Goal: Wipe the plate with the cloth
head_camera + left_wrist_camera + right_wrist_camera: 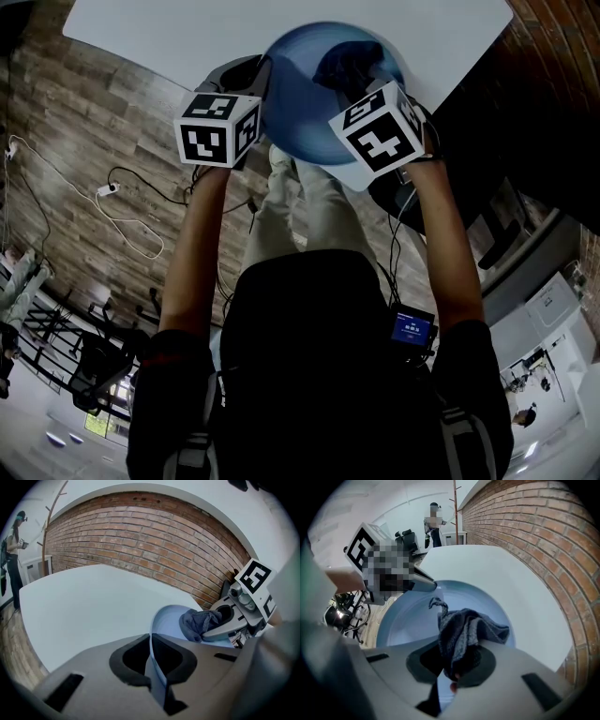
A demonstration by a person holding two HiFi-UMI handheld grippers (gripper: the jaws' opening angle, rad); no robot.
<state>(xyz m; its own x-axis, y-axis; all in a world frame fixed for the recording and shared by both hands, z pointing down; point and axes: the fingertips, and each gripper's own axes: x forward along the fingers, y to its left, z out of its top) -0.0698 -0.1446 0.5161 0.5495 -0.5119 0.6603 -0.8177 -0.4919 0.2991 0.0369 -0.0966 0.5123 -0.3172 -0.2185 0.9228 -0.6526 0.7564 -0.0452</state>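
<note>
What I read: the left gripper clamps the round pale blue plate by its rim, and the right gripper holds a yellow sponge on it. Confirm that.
The right gripper view shows the right gripper shut on a dark grey-blue woven cloth, not a yellow sponge. The rest stands: the left gripper clamps the round pale blue plate by its rim.

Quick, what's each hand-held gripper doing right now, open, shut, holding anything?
Left hand-held gripper: closed on the rim of the plate.
Right hand-held gripper: closed on the cloth.
</note>
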